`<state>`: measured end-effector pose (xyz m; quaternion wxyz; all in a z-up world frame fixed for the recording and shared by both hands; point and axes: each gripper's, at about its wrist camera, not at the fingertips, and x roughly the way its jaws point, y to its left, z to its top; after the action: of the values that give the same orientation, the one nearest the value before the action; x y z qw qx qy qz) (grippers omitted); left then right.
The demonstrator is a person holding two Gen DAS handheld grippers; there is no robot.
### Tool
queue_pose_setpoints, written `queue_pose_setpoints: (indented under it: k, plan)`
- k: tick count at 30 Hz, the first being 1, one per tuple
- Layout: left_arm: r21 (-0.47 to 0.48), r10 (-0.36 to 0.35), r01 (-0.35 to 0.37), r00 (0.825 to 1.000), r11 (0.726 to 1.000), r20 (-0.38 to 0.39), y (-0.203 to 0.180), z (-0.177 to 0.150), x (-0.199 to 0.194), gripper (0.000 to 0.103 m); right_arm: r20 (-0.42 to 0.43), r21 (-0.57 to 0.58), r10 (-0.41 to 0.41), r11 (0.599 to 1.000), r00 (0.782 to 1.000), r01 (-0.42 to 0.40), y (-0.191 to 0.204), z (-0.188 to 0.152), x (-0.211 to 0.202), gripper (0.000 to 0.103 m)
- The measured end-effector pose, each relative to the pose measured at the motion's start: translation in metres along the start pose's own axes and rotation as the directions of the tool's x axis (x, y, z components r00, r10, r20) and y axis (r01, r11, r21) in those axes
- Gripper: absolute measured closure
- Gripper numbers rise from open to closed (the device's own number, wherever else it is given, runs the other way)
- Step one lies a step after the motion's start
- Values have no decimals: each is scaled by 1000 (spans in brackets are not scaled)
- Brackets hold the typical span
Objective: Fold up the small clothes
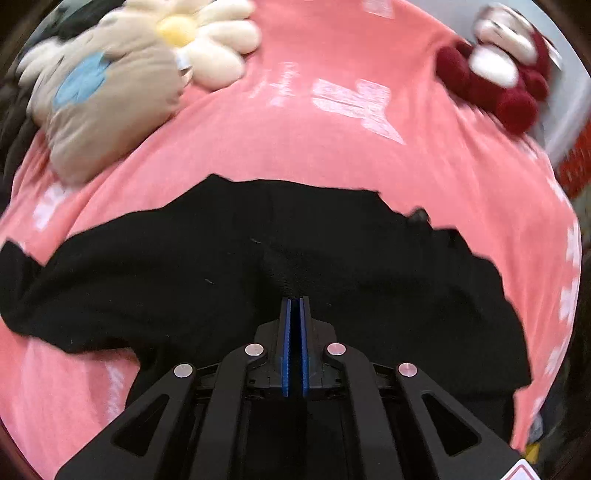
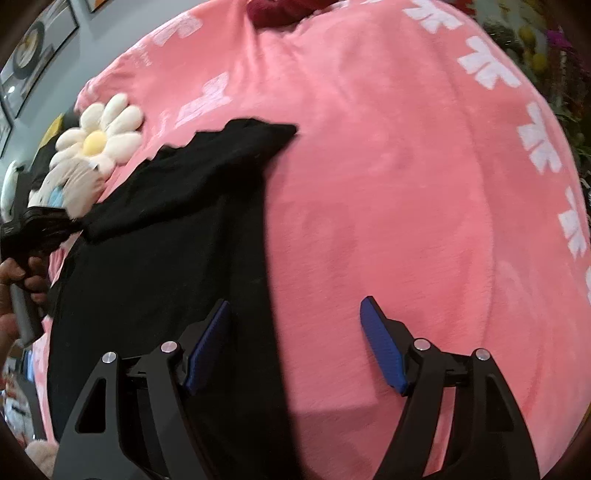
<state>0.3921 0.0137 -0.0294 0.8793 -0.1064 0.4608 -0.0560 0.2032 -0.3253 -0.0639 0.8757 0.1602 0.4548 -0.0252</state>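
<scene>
left gripper (image 1: 294, 301) pinching black garment (image 1: 221, 266)

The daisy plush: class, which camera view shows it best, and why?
The right wrist view: the daisy plush appears whole and fairly sharp, beside the black garment. The left wrist view shows it blurred, cut by the frame's top edge, partly behind a beige plush.

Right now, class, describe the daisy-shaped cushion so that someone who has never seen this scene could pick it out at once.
Start with the pink blanket that covers the whole surface, with the black garment spread on it. Beyond the garment, at the blanket's far edge, lies the daisy cushion, touching a beige plush. It alone has cream petals round a yellow centre; the other toy, the dark red plush, lies far off.
</scene>
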Motion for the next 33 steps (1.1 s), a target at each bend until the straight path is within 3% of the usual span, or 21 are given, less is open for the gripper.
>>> queue_pose_setpoints:
  k: [1,2,3,4,5,8,9,10,13,14,17,22,23,25,28,33]
  plan:
    - [15,-1,2,1000,1000,-5,-3,-1,4,101,1,-18,-23,1000,1000,23,3,-2,1,42]
    - [29,4,-4,1000,1000,-11,-8,-3,7,101,8,-30,-13,999,1000,13,6,-1,0,54]
    - [39,15,-15,1000,999,-13,-11,-1,10,101,-10,-39,11,999,1000,-12,8,2,0,86]
    - [44,21,-20,1000,999,-12,-15,0,11,101,-23,-43,18,999,1000,-19,10,6,-1,98]
    - [48,24,-24,1000,999,-9,-15,0,9,101,-25,-53,6,999,1000,-7,12,9,-3,101]
    - [59,54,-54,999,997,6,-14,4,8,97,-35,-79,-88,993,996,85,7,14,-5,100]
    - [64,64,-64,998,996,-1,-13,5,8,96,-39,-66,-176,983,984,174,2,15,-5,100]
    - [65,70,-69,998,995,-7,-9,5,7,94,-40,-26,-210,978,977,209,-8,16,-8,100]
    - [65,80,-79,997,995,-19,-3,3,8,81,-10,134,-104,985,995,105,-22,30,-19,96]
    - [65,84,-83,996,994,-16,-3,1,7,76,4,107,-97,990,995,96,-13,38,-18,91]
    - [39,65,-64,998,997,-16,-6,-7,4,68,63,-16,-70,997,996,71,27,61,-2,49]
    - [55,45,-44,999,998,-18,-18,-21,-1,56,6,-162,-151,975,989,150,62,87,65,51]
    - [75,51,-49,999,996,-18,-21,-24,0,56,1,-159,-144,977,990,142,59,93,75,58]
    - [115,80,-77,996,990,-28,-24,-28,6,56,38,-100,-198,975,980,200,43,105,68,71]
    - [130,94,-90,995,987,-26,-23,-28,14,55,6,7,-161,987,987,161,14,108,65,66]
    - [119,101,-98,995,988,-17,-24,-25,17,52,73,-49,-224,972,972,228,31,100,56,65]
